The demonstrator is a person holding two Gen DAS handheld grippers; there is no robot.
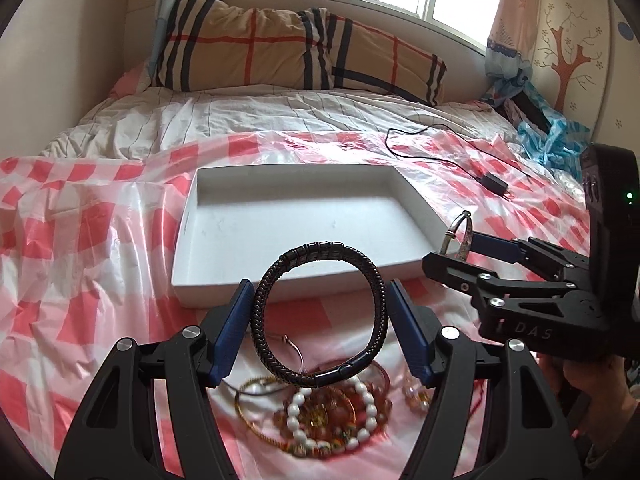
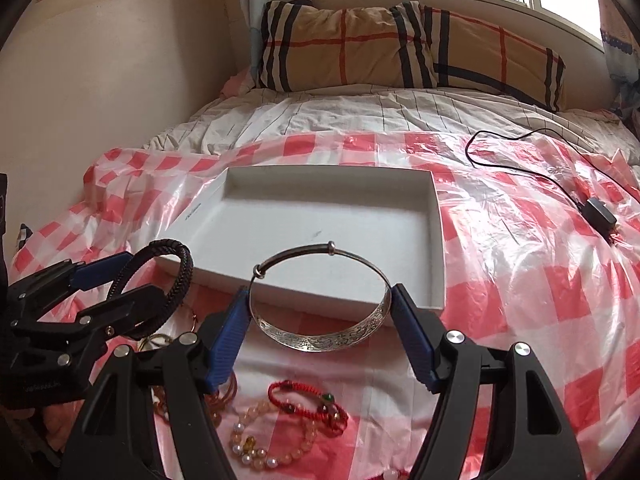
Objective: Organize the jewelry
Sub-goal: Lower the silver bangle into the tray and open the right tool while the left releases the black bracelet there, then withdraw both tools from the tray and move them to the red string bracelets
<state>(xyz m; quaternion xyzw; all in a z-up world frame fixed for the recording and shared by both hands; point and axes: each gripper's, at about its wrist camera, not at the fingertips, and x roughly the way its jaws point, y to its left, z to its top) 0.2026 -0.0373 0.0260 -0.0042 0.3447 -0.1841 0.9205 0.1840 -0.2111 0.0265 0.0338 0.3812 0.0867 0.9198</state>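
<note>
Left gripper [image 1: 320,320] clamps a black braided bracelet [image 1: 320,312] by its sides, held upright above the jewelry pile [image 1: 320,412], just short of the near edge of the white box [image 1: 296,216]. Right gripper [image 2: 320,320] pinches a silver bangle [image 2: 320,296] the same way, lifted near the box's near-right corner. Both rings are off the red-checked plastic sheet [image 2: 540,280]. A red cord bracelet [image 2: 308,402] and pale beads [image 2: 260,440] lie below. Black charger [image 2: 598,216] far right.

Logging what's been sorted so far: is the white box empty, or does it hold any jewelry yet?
Empty: the white box shows only bare floor in both views. Both bracelets are held above its near edge.
</note>
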